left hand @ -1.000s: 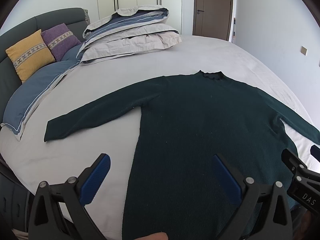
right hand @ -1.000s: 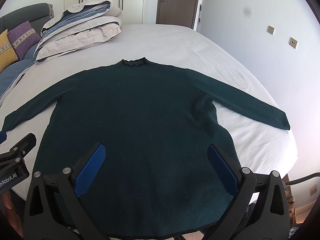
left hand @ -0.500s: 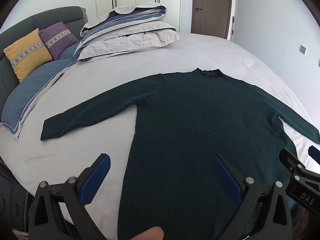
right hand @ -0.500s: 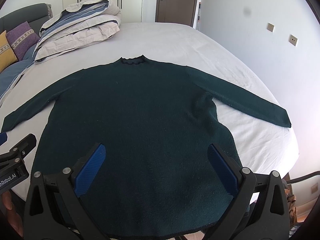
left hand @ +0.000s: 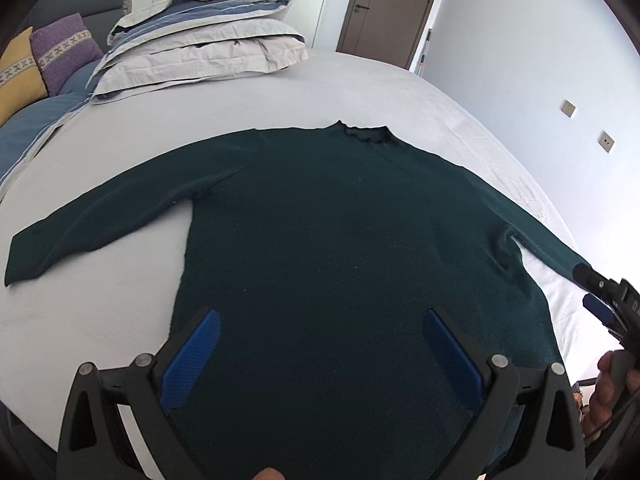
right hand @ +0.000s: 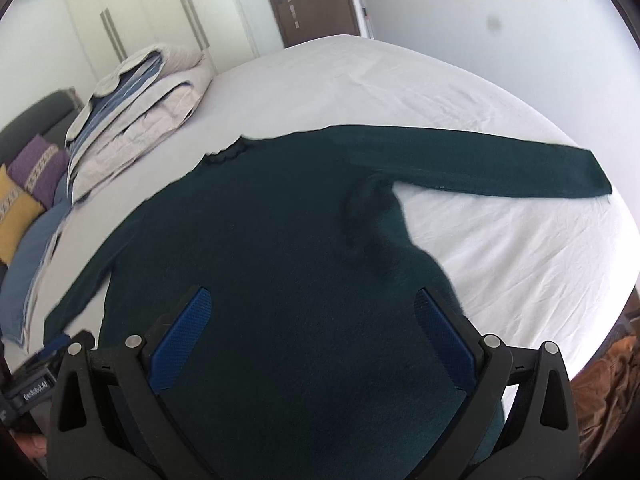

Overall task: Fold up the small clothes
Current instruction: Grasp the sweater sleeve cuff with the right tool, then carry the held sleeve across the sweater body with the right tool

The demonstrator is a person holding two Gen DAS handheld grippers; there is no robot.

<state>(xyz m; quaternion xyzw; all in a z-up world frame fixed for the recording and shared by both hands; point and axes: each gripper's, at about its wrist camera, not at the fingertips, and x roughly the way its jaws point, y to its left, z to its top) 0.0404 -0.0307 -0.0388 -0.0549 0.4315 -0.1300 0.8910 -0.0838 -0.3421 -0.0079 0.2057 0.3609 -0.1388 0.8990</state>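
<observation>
A dark green long-sleeved sweater (left hand: pixel 340 232) lies flat on the white bed (left hand: pixel 360 88), sleeves spread out, collar at the far side. It also shows in the right wrist view (right hand: pixel 280 248). My left gripper (left hand: pixel 320 332) is open and empty, hovering over the sweater's lower body. My right gripper (right hand: pixel 312 316) is open and empty, over the lower right part of the body, turned toward the right sleeve (right hand: pixel 500 164). The right gripper's tip shows at the left wrist view's right edge (left hand: pixel 600 300).
A stack of folded bedding (left hand: pixel 200 52) lies at the bed's far left. Yellow and purple cushions (left hand: pixel 48 60) lean on a grey headboard. A brown door (left hand: pixel 384 4) and wall sockets (left hand: pixel 568 108) are behind. The bed edge (right hand: pixel 608 308) drops off at right.
Both grippers have moved rightward over the sweater. The right wrist view has swung and tilted toward the right sleeve. The sweater has not moved.
</observation>
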